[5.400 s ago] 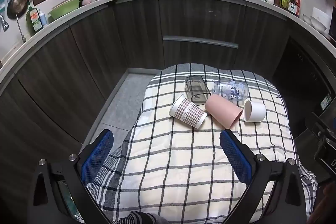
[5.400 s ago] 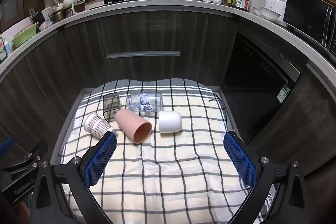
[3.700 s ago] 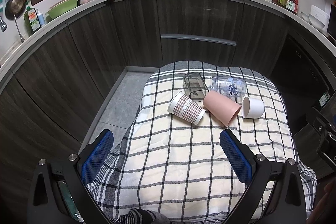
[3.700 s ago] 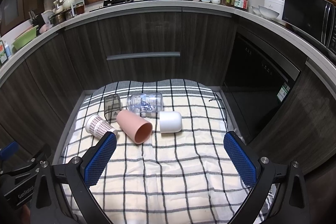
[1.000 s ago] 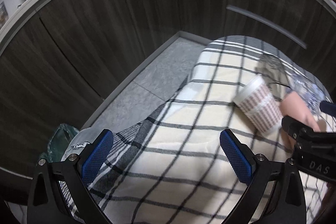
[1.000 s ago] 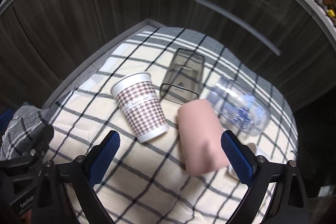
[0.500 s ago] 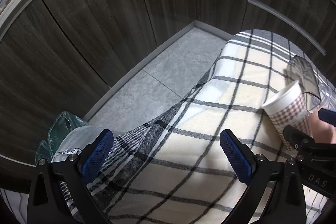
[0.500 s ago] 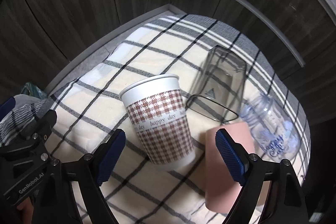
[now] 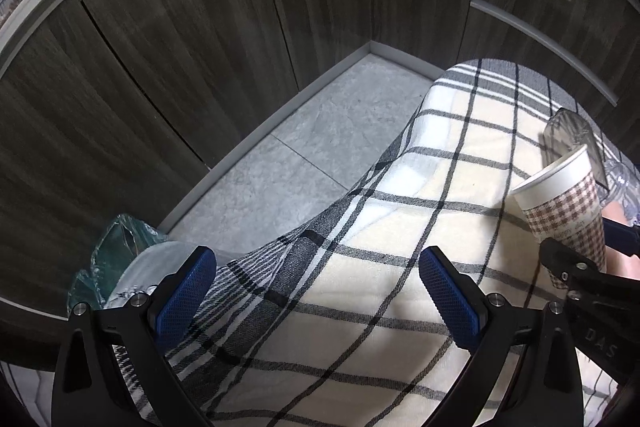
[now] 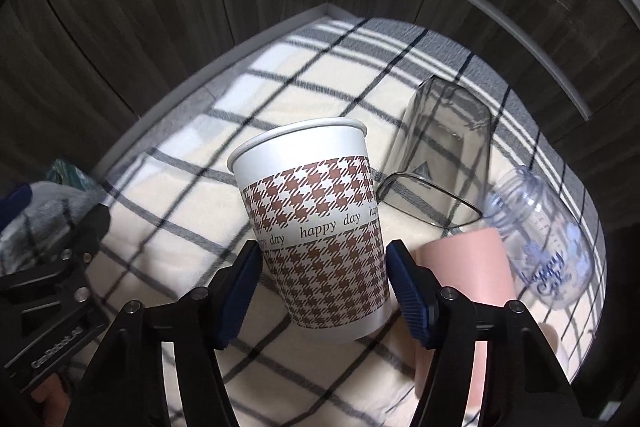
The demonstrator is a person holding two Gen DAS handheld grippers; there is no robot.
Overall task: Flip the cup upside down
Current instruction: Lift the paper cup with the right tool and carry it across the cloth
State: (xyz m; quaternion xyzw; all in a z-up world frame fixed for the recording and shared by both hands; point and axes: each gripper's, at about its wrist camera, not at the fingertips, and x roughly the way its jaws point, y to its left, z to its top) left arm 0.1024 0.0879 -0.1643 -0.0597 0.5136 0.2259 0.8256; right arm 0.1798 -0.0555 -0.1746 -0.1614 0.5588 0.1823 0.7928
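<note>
A white paper cup with a brown houndstooth pattern [image 10: 320,227] lies on its side on the checked cloth, its rim toward the far left. My right gripper [image 10: 322,263] is shut on the cup, with blue pads pressing both sides near its base. The cup also shows at the right edge of the left wrist view [image 9: 564,203], with the right gripper's black body in front of it. My left gripper [image 9: 316,291] is open and empty over the cloth's left edge, well left of the cup.
A dark clear tumbler [image 10: 440,163], a pink cup [image 10: 472,267] and a clear printed bottle [image 10: 548,239] lie to the right of the paper cup. The checked cloth [image 9: 360,307] hangs over the table's left edge. Grey floor tiles [image 9: 304,155] and dark cabinets [image 9: 180,39] lie beyond.
My right gripper has moved in on the houndstooth cup and its jaws have closed around it. My left gripper has drifted a little further left and stays open.
</note>
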